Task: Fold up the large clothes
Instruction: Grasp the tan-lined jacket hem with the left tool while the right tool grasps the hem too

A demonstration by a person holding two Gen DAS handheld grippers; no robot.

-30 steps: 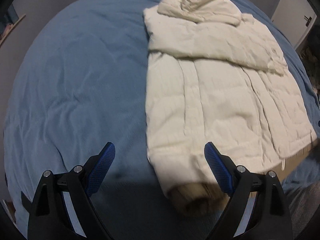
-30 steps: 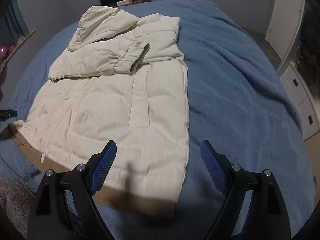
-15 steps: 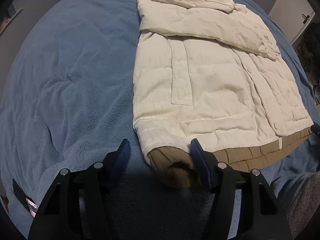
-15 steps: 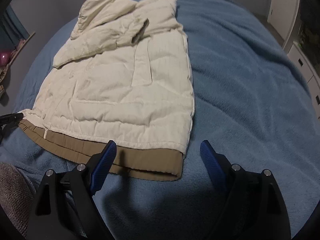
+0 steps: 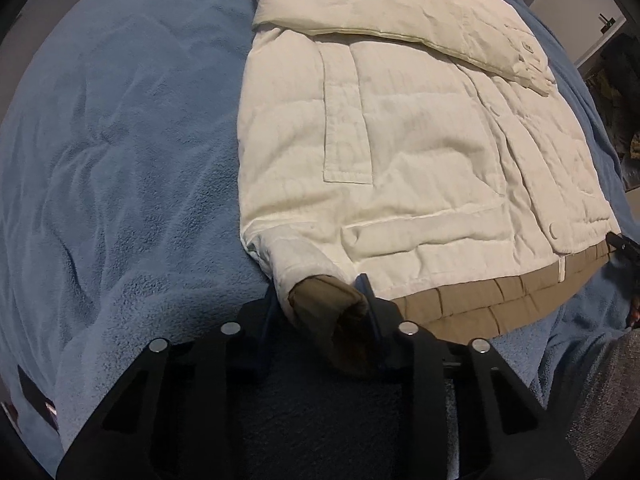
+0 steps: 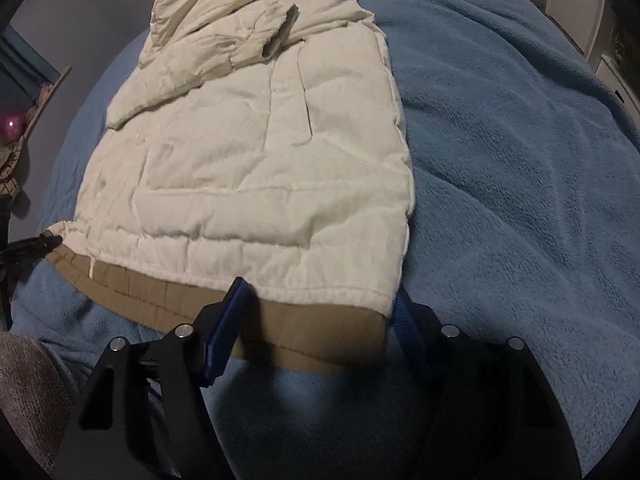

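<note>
A bed [image 5: 120,160] covered by a blue fleece blanket filled both views, with grey wall and white cabinet doors at the margins.

Left wrist view: a cream padded jacket [image 5: 420,152] lay flat on the blanket, right of centre, hood end far from the camera and hem nearest. One sleeve [image 5: 400,20] was folded across the chest. A tan quilted lining [image 5: 480,300] showed in a strip below the hem. The near left corner of the jacket ended in a rolled tan bulge, and the left tool [image 5: 320,304] had its two fingers pressed against either side of that bulge, clamped on the jacket. At the right edge, a dark tip of the other tool touched the hem's far corner.

Right wrist view: the same jacket [image 6: 260,160] lay left of centre, hood [image 6: 208,0] at the far end and the folded sleeve [image 6: 224,52] slanting across the upper body. The tan lining [image 6: 160,296] ran along the near hem. The right tool [image 6: 320,300] straddled the near right corner of the hem, its blue-padded fingers [image 6: 228,320] set apart on either side of the fabric; contact with the cloth could not be made out. Bare blanket [image 6: 520,160] lay to the right.
</note>
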